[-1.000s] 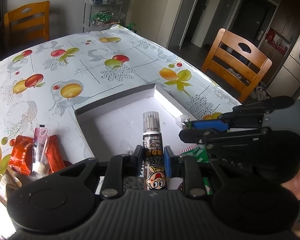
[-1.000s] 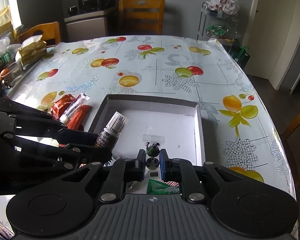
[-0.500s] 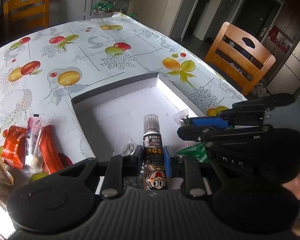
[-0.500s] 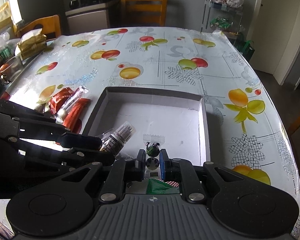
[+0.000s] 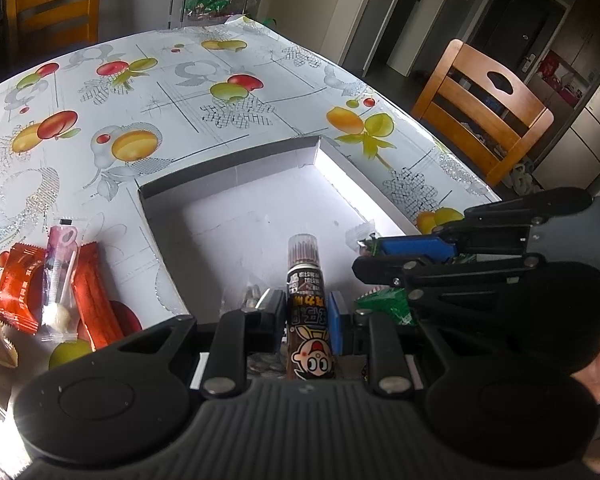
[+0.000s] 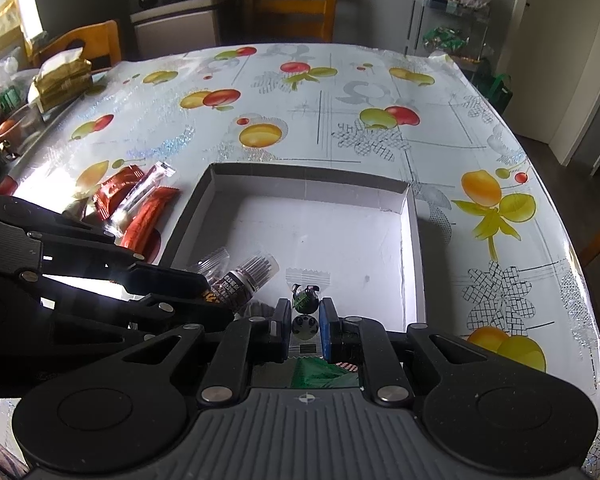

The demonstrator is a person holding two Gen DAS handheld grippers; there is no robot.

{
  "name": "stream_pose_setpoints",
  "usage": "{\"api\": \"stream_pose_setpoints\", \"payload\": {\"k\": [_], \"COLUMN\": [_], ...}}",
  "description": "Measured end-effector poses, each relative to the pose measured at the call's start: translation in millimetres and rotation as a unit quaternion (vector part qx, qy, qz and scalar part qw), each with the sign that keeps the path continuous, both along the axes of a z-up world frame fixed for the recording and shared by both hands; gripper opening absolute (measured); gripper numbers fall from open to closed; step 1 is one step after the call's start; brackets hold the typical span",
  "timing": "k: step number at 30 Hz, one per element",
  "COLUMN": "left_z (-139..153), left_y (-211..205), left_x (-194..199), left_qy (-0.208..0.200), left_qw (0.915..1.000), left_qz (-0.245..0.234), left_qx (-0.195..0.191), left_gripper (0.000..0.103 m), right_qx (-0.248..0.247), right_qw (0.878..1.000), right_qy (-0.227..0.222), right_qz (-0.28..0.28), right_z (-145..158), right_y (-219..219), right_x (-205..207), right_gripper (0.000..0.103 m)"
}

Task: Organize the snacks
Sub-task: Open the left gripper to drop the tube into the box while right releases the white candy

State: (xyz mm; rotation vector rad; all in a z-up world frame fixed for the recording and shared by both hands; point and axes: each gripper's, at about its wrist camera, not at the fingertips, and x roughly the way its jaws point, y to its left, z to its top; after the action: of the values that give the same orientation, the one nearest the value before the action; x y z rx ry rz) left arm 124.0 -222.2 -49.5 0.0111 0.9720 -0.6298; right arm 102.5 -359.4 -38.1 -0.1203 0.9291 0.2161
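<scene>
A dining room: wooden chairs ring a table (image 6: 340,92) under a glossy fruit-print cloth, and a shallow white box (image 6: 414,248) with dark outer walls sits near the front edge.

The left claw (image 5: 307,312) is clamped on a brown tube (image 5: 306,300) with a cartoon face, its ribbed clear cap pointing forward over the near part of the box floor. From the right camera the tube leans low over the box's near-left corner, beside a clear wrapper already lying there. The right claw (image 6: 306,320) is closed on a small packet (image 6: 305,312) with dark and green print, also above the near edge of the box; a green pack (image 6: 324,376) lies just under it. Outside the box on the left, two red packs (image 5: 20,288) and a lollipop (image 5: 58,276) in clear wrap wait on the cloth.

The step in hand looks like setting both snacks into the box. To do it well, I would lower each until it nearly rests on the floor before opening, so neither bounces out. Lay the tube flat along the left wall, cap away, clear of the wrapper. Place the small packet further in, leaving the two claws room to part without knocking each other, since they sit close together.
</scene>
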Motion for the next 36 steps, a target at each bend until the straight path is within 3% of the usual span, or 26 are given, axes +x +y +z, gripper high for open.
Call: {"api": "stream_pose_setpoints", "payload": {"k": [19, 36], "left_z": [-1, 11], "left_y": [-2, 15], "left_x": [0, -15], "left_qy": [-0.001, -0.020], "left_qw": [1.0000, 0.9996], "left_qz": [0.002, 0.016], "left_qx": [0.001, -0.012], "left_gripper": [0.020, 0.024], "right_qx": [-0.003, -0.001], "right_qw": [1.000, 0.999], "right_qy": [0.005, -0.024], "right_qz": [-0.010, -0.020], "right_z": [-2, 15], "right_y": [-1, 1], "right_x": [3, -3], "right_gripper": [0.017, 0.024]}}
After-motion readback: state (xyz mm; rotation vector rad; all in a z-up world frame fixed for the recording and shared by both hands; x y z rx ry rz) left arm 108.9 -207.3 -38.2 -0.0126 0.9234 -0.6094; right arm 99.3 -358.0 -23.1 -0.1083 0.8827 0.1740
